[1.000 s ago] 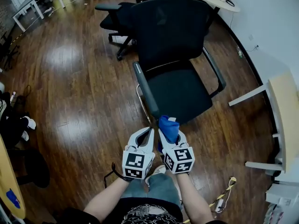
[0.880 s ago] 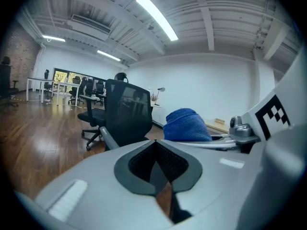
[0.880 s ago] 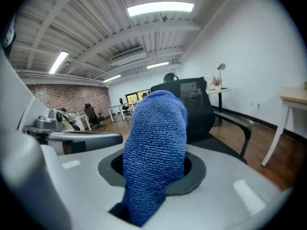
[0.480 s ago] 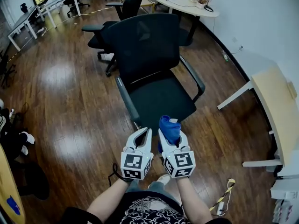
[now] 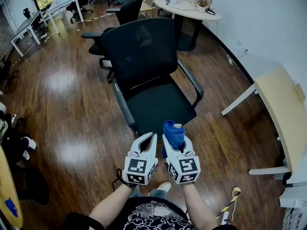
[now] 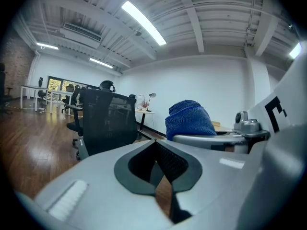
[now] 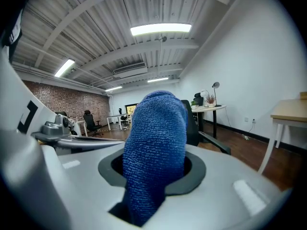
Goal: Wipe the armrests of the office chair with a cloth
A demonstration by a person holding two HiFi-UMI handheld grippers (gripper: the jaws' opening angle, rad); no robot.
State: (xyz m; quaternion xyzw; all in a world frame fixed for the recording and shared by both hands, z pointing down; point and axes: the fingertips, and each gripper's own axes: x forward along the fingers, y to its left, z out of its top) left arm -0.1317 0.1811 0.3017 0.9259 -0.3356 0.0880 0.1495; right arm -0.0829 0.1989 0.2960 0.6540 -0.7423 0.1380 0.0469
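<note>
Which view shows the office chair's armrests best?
Head view: both armrests show fully from above. The left gripper view shows mainly the backrest; in the right gripper view the cloth hides most of the chair.

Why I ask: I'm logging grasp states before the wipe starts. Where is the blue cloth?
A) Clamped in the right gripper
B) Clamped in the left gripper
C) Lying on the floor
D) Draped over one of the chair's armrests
A: the blue cloth stands up between the jaws of the right gripper, short of the office chair; the left gripper is closed on nothing.
</note>
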